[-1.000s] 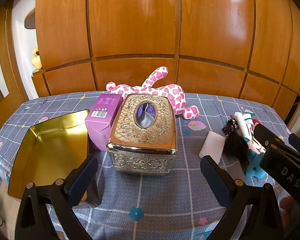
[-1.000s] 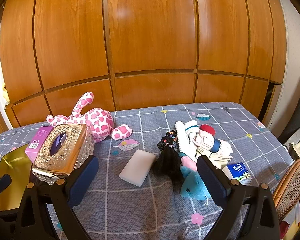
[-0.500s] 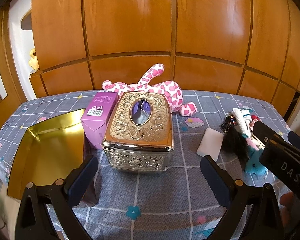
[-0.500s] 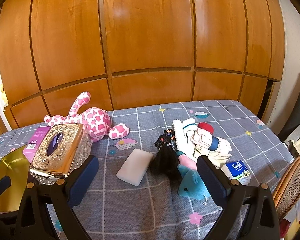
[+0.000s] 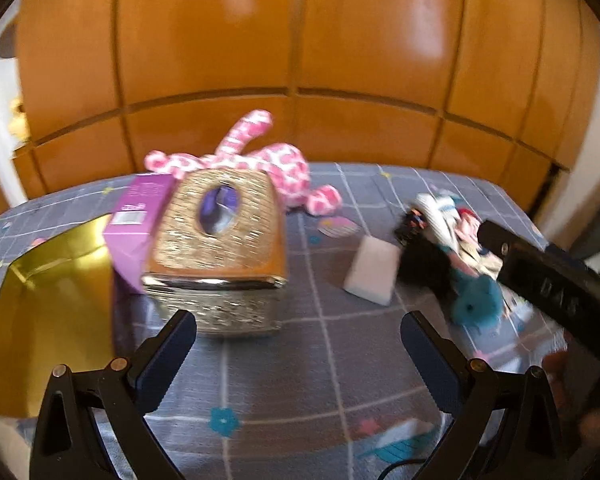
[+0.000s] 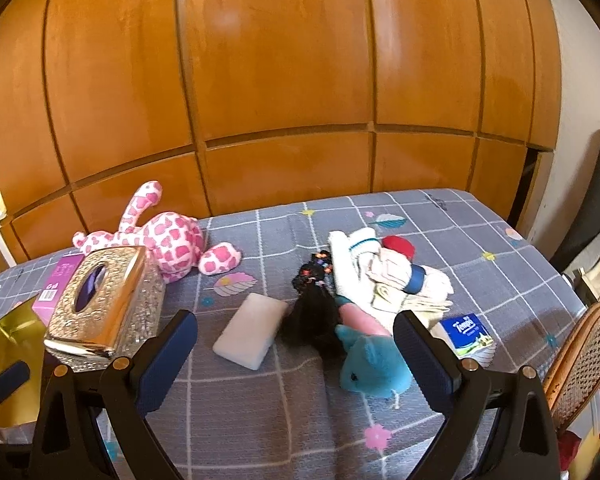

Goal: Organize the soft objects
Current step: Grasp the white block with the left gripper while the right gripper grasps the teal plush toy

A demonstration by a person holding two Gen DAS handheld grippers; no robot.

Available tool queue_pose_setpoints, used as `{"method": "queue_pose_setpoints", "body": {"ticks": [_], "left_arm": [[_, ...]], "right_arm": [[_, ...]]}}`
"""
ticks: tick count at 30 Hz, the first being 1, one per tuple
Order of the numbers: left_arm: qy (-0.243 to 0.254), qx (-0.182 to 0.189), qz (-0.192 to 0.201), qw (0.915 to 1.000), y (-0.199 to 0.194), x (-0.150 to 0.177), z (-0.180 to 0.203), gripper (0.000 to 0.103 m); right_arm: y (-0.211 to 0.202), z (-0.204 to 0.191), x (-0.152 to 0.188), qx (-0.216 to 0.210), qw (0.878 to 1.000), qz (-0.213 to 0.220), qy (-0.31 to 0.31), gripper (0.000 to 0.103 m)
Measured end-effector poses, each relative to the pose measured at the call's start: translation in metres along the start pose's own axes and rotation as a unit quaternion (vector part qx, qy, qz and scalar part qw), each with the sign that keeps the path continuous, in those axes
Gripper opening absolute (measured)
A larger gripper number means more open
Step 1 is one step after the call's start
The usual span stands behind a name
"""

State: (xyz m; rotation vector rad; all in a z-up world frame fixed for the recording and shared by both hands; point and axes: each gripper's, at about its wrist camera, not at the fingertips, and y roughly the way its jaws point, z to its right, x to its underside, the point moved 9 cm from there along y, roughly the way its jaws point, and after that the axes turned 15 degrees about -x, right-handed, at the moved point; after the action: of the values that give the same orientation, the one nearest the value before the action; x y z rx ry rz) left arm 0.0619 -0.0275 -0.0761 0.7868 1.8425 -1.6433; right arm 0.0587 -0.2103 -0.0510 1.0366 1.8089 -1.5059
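Note:
A pink-and-white spotted plush (image 6: 168, 240) (image 5: 276, 168) lies at the back of the grey checked bedsheet. A white sponge block (image 6: 250, 330) (image 5: 372, 270) rests mid-bed, beside a black hairpiece (image 6: 312, 316), a teal plush (image 6: 374, 364) (image 5: 476, 300) and a heap of white socks (image 6: 388, 276). My left gripper (image 5: 298, 334) hangs open and empty, just short of the ornate golden tissue box (image 5: 220, 248). Open and empty too, my right gripper (image 6: 296, 334) hovers over the sponge and teal plush.
A gold tray (image 5: 48, 312) and a purple carton (image 5: 140, 216) sit left of the tissue box (image 6: 100, 300). A blue tissue pack (image 6: 466, 332) lies at the right. A wicker chair (image 6: 580, 352) stands off the bed's right edge. Wooden wardrobe doors (image 6: 280, 80) close the back.
Both grippers have drifted rightward and stayed open; the left wrist view is now blurred by motion. The right gripper has come a little closer to the sponge and teal plush.

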Motion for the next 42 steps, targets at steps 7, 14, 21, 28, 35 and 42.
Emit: {"method": "queue_pose_setpoints", "body": {"ticks": [7, 14, 21, 28, 35, 42], "left_arm": [[0.066, 0.048, -0.014, 0.9965, 0.006, 0.007, 0.040, 0.102], [0.097, 0.095, -0.027, 0.9904, 0.022, 0.001, 0.074, 0.098], [0.143, 0.096, -0.034, 0.9844, 0.049, -0.014, 0.114, 0.090], [0.150, 0.084, -0.052, 0.9837, 0.084, -0.018, 0.132, 0.089], [0.191, 0.064, -0.055, 0.9779, 0.121, -0.017, 0.151, 0.082], [0.194, 0.068, -0.094, 0.9742, 0.162, -0.011, 0.164, 0.058]], "right_arm": [[-0.005, 0.058, 0.003, 0.046, 0.998, -0.002, 0.037, 0.100], [-0.019, 0.116, 0.005, 0.086, 0.994, -0.003, 0.072, 0.100], [-0.018, 0.141, 0.010, 0.090, 0.991, -0.017, 0.097, 0.100], [-0.006, 0.145, 0.022, 0.076, 0.991, -0.042, 0.103, 0.100], [0.003, 0.144, 0.026, 0.049, 0.991, -0.055, 0.111, 0.100], [0.008, 0.142, 0.027, 0.032, 0.991, -0.067, 0.108, 0.100]]}}
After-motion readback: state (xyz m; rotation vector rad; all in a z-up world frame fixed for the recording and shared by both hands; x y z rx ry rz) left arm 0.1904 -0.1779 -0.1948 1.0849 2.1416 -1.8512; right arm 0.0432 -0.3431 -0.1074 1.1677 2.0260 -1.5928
